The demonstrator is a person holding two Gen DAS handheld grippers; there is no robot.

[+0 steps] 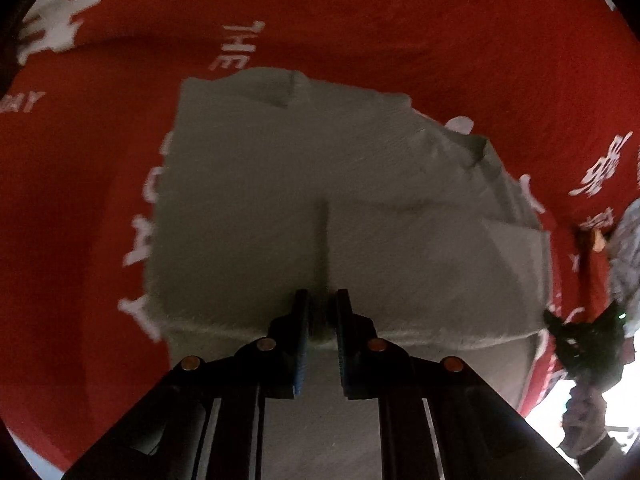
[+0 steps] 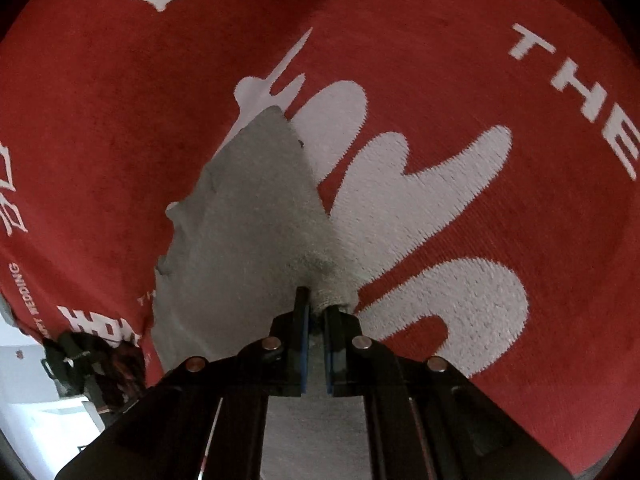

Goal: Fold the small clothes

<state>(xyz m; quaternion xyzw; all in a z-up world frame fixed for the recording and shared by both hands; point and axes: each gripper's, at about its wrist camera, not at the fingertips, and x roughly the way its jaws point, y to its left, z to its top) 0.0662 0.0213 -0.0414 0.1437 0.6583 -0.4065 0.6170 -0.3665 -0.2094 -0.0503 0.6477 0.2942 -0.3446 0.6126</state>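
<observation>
Two wrist views, both looking steeply down onto a red woven cloth with white lettering (image 1: 400, 32) that covers the whole work surface. Left wrist view: a small grey-green knit garment (image 1: 248, 184) lies flat on the red cloth, roughly mid-frame, partly folded, with a layered flap at its right side and a notch at its far edge. Left gripper (image 1: 322, 300), black fingers with blue pads, is clamped narrow on the garment's near edge; fabric sits pinched between the pads and the hem bows slightly around them. White letters on the cloth run along the garment's left side and peek out past its right edge. Right of the garment, at the frame edge, the other black gripper shows with a patterned sleeve behind it; its jaw state is not readable from this view. Right wrist view: same garment (image 2: 248, 216) seen along its edge, stretching away up-left from the fingers over the red cloth (image 2: 460, 60). Right gripper (image 2: 316, 304) is closed tight on a bunched corner of the garment, a knot of knit fabric bulging just ahead of the pads. Large white lettering lies right of the garment, touching its edge. Left gripper (image 2: 80, 356) appears low left of the garment, dark and blurred.
</observation>
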